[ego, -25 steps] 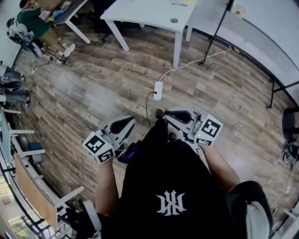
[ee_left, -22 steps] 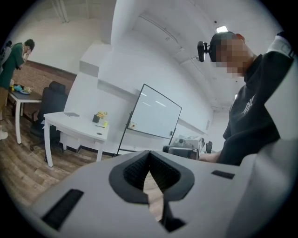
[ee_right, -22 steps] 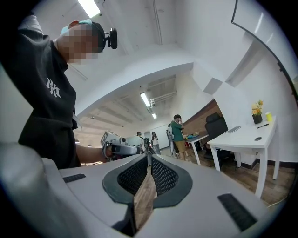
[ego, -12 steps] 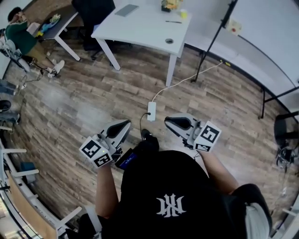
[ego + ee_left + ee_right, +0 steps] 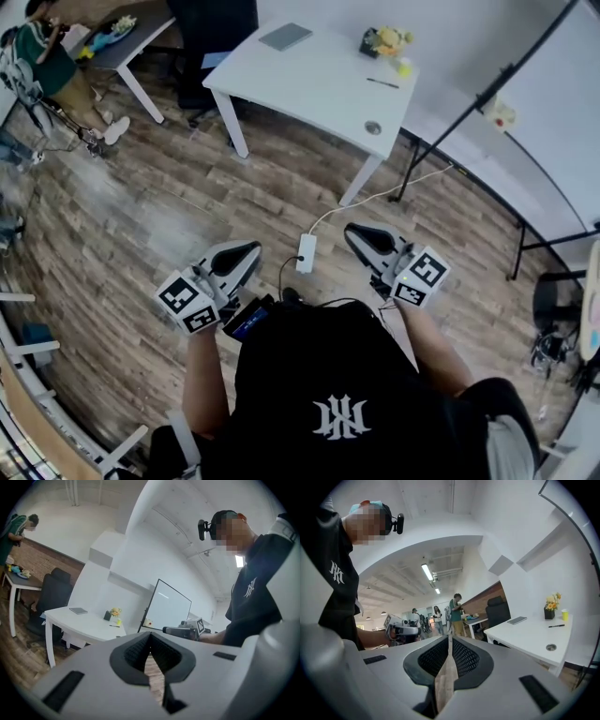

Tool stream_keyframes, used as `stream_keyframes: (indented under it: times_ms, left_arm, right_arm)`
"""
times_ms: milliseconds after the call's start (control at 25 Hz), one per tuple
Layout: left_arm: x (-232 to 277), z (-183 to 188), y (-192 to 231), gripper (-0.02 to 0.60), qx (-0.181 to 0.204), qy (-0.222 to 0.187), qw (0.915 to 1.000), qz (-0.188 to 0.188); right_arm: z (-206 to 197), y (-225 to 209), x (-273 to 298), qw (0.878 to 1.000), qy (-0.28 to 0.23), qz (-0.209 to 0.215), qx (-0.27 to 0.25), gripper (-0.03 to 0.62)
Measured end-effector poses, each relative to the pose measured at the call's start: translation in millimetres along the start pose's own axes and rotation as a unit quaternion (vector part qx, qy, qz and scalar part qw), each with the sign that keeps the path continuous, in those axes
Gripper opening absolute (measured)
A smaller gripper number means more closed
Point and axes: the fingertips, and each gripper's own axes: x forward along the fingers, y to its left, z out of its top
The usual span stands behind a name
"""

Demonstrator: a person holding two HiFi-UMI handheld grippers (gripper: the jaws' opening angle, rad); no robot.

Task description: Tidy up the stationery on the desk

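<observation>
A white desk [image 5: 319, 84] stands ahead across the wooden floor. On it lie a grey notebook [image 5: 285, 37], a pot of yellow flowers [image 5: 384, 41], a yellow cup [image 5: 404, 67] and a dark pen [image 5: 382, 82]. My left gripper [image 5: 242, 253] and right gripper [image 5: 364, 236] are held level in front of me, well short of the desk, both shut with nothing in them. In the left gripper view the jaws [image 5: 150, 641] meet, with the desk [image 5: 79, 625] to their left. The right gripper view shows closed jaws [image 5: 450, 641], with the desk [image 5: 529, 637] and the pen [image 5: 556, 626] at right.
A white power strip [image 5: 306, 253] with its cable lies on the floor between me and the desk. A whiteboard on a black stand [image 5: 487, 103] is right of the desk, a black chair [image 5: 211, 23] behind it. A person sits at another table [image 5: 47, 47] far left.
Both grippers and I have moved forward over the floor toward the white desk. The desk's far items have come fully into view. The jaws stayed shut.
</observation>
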Motion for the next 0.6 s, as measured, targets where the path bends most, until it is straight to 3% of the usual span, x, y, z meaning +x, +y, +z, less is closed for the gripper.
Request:
stream_keyframes:
  times_ms: [280,600]
  left_arm:
    - [2,8,51,0.002,-0.025,-0.017,0.9995,-0.007]
    - [21,13,96,0.002,-0.029,-0.009,0.9995,-0.008]
  right_arm:
    - [11,-30,32,1.000,0.006,-0.020,-0.009,0.049]
    - [21,-60,80,1.000,-0.003,0.008,-0.024,0.049]
